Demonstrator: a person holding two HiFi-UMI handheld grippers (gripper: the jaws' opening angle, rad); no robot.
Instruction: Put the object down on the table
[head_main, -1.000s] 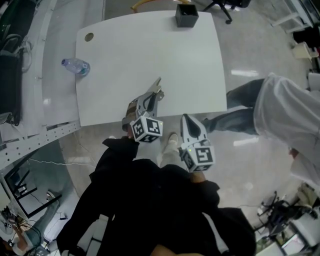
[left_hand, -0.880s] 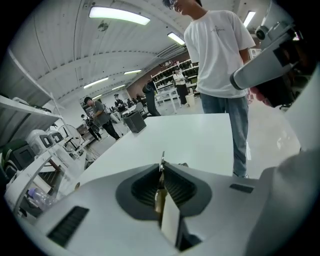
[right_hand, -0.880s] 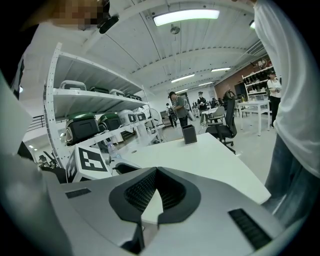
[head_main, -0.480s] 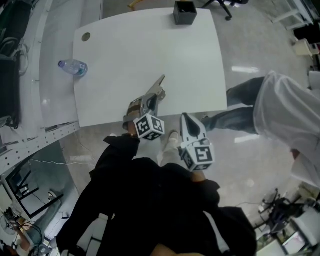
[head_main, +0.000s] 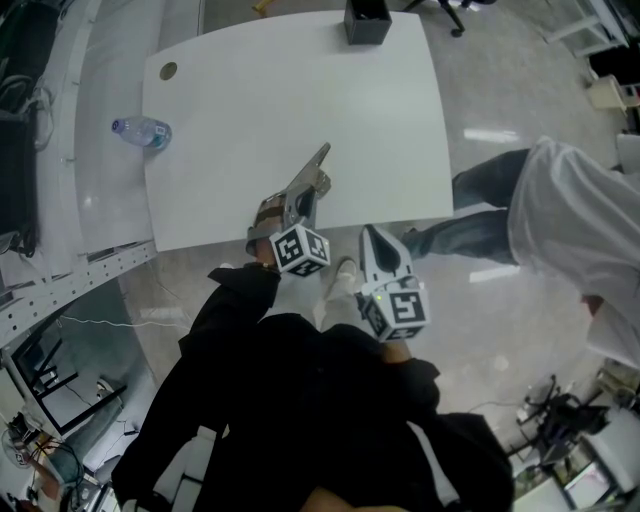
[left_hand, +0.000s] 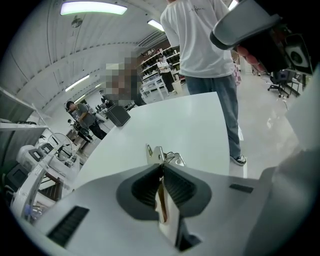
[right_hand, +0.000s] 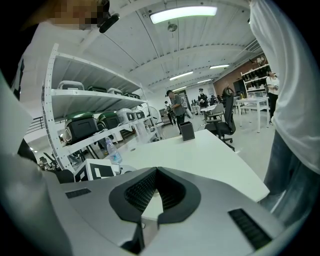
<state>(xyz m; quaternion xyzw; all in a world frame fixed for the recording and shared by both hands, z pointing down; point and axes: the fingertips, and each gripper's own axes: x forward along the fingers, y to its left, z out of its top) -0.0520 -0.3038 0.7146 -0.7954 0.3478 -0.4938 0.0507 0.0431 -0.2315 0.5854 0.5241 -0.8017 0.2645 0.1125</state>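
A thin flat object with a metal clip (left_hand: 162, 155) at its far end sticks out of my left gripper (left_hand: 161, 169), which is shut on it. In the head view the object (head_main: 318, 165) points up and right over the white table (head_main: 300, 90), near its front edge, with the left gripper (head_main: 306, 195) just behind it. I cannot tell whether the object touches the tabletop. My right gripper (head_main: 372, 236) hangs off the table's front edge over the floor. Its jaws meet at the tips in the right gripper view (right_hand: 157, 171), with nothing between them.
A black box (head_main: 366, 22) stands at the table's far edge. A water bottle (head_main: 140, 131) lies on a lower surface to the left. A person in a white shirt (head_main: 575, 215) and jeans stands at the table's right side. White shelving (right_hand: 95, 107) runs along the left.
My left gripper and the object have crept slightly forward over the table. The right gripper has stayed where it was.
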